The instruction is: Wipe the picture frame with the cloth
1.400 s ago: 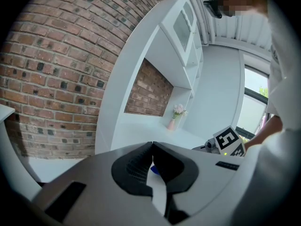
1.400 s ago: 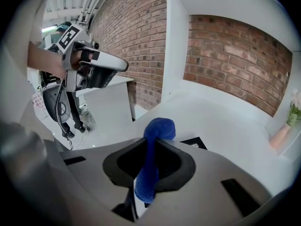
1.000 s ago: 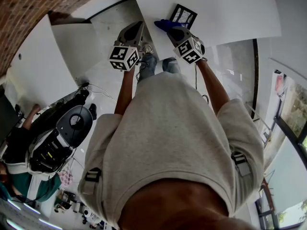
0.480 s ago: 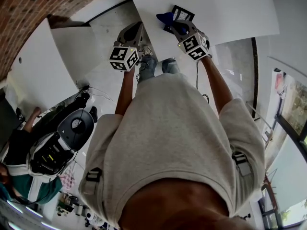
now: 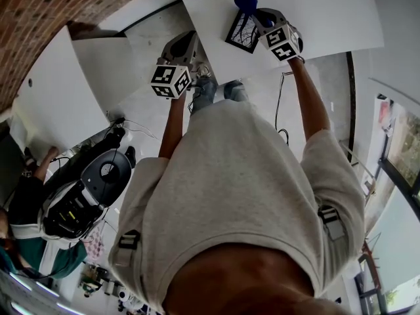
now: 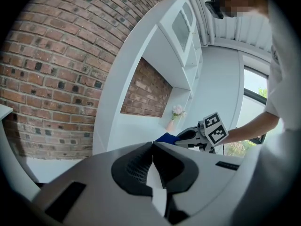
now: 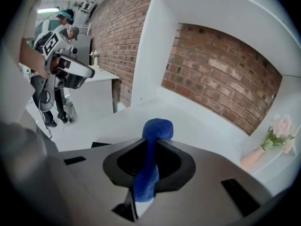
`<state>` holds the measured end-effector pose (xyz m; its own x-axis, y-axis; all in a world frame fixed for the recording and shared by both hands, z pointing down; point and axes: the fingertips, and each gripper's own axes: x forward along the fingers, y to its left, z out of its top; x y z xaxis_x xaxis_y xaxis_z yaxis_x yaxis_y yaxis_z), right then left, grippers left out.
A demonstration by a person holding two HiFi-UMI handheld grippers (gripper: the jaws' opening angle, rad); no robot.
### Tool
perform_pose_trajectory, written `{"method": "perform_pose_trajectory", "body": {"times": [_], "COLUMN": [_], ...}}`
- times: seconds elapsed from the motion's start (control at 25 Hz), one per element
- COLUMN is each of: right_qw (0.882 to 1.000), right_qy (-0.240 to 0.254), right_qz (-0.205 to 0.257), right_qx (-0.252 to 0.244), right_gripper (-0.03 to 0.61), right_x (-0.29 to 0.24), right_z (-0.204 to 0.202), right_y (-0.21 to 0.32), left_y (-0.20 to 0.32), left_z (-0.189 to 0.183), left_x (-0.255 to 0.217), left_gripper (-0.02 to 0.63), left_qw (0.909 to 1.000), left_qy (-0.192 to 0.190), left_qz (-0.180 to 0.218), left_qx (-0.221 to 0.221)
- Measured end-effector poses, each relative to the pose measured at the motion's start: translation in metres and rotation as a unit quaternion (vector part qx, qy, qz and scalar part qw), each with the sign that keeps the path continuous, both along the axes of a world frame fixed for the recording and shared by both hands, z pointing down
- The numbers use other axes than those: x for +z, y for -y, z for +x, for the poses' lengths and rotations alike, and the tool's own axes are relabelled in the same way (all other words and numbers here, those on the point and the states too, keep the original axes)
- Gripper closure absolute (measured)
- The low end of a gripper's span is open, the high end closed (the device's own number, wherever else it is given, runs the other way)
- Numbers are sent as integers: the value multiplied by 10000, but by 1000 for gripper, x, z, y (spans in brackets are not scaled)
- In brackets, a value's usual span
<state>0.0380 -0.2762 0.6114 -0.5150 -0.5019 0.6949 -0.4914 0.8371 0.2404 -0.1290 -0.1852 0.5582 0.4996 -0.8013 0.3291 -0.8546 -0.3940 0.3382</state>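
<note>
White shelving on a brick wall (image 7: 221, 74) backs the white table (image 5: 328, 18), where the black picture frame (image 5: 241, 31) sits. My right gripper (image 5: 257, 15) has its jaws clamped on the blue cloth (image 7: 149, 173), with the bunched end at the frame's far edge. My left gripper (image 6: 153, 147) hangs off the table's left edge, jaws together on nothing. I judge the wiping barely begun, with most of the frame left.
</note>
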Motion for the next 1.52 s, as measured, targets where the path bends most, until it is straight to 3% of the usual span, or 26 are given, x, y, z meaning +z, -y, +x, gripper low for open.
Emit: {"method": "perform_pose_trajectory", "body": {"times": [0.44, 1.52], "right_qw": [9986, 9965], "right_qy": [-384, -178], "right_qz": [-355, -752], "right_qx": [-1, -315], "right_gripper": [517, 517], "right_x": [41, 55], "right_z": [11, -19], "right_y": [2, -81], "left_y": [0, 1], "left_z": [-6, 3], "left_x": [3, 5], "left_gripper": [597, 597], "left_qw": [10000, 10000], "left_qy": [42, -22], "left_qz": [-58, -55], "left_qx": [-49, -7]}}
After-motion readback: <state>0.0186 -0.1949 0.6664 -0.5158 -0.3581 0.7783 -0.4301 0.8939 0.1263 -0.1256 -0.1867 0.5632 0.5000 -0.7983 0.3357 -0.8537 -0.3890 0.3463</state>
